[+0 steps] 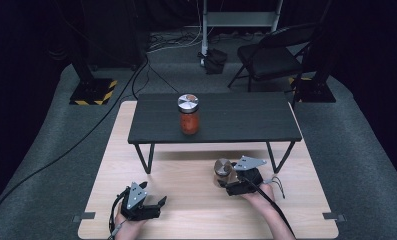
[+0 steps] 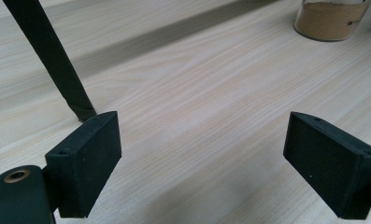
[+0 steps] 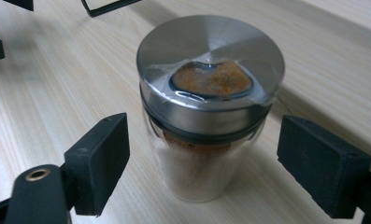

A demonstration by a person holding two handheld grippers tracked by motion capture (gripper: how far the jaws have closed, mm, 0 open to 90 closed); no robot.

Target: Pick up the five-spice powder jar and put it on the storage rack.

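Right gripper [image 3: 199, 163] straddles the brown-powder spice jar [image 3: 206, 116] on the desk [image 3: 43, 84], jaws apart, pads clear of the glass. Close squarely on the body below the steel lid [image 3: 210, 70], not the lid. Left gripper [image 2: 202, 158] sits open, empty.

Spice jar [image 3: 206, 112] between right gripper [image 3: 218, 163] fingers [image 3: 99, 163]

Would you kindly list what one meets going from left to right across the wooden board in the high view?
Left gripper → brown spice jar → right gripper, its open jaws on either side of that jar.
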